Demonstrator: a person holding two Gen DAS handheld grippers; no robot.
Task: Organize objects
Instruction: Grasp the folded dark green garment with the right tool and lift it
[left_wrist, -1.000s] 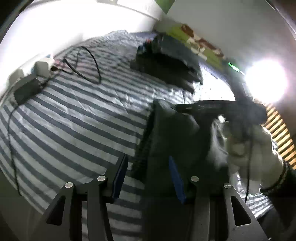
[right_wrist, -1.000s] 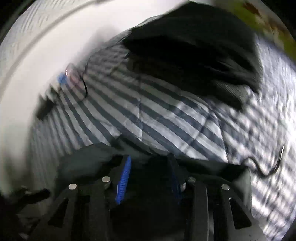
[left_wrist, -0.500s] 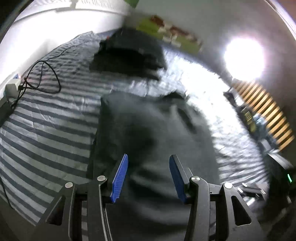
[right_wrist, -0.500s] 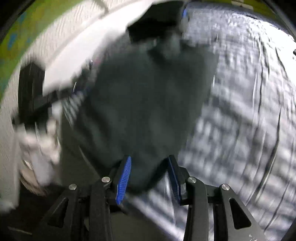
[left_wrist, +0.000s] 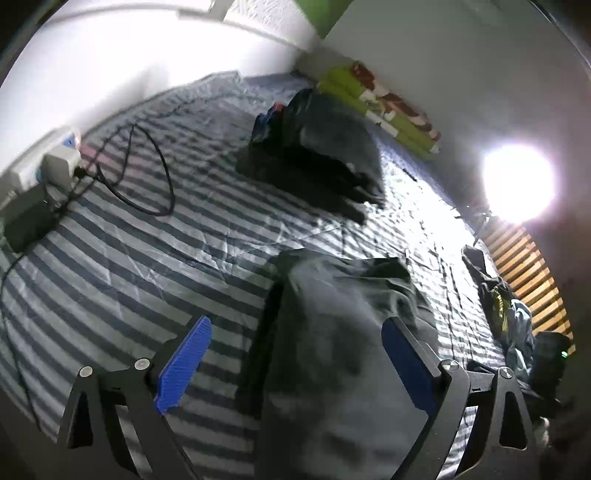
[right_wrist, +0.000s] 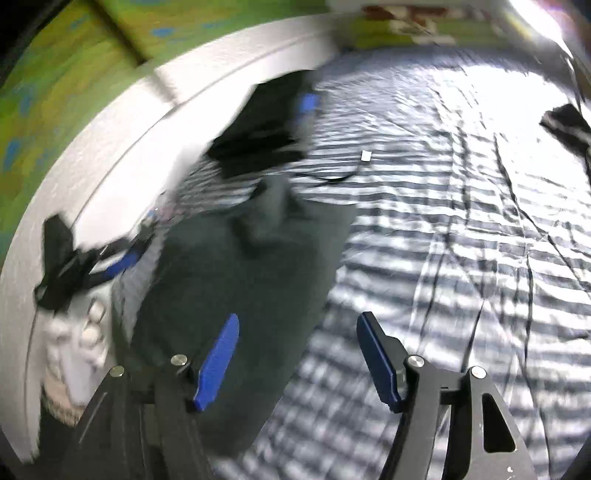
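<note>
on striped bed (left_wrist: 122, 280): dark garment (left_wrist: 332, 350) blurred, lower edge cut off; both claws opening, gripping nothing.

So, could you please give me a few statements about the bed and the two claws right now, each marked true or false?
1. The bed sheet is striped. True.
2. The left claw is clamped shut on the dark grey garment. False: its jaws are opening and stand wide, pads clear of the cloth.
3. A black cable loops on the sheet beyond the left claw. True.
4. The pile of dark clothes lies on the floor. False: it lies on the bed, beyond the garment.
5. The right claw grips a white cup. False: it holds nothing, and its jaws are opening.
</note>
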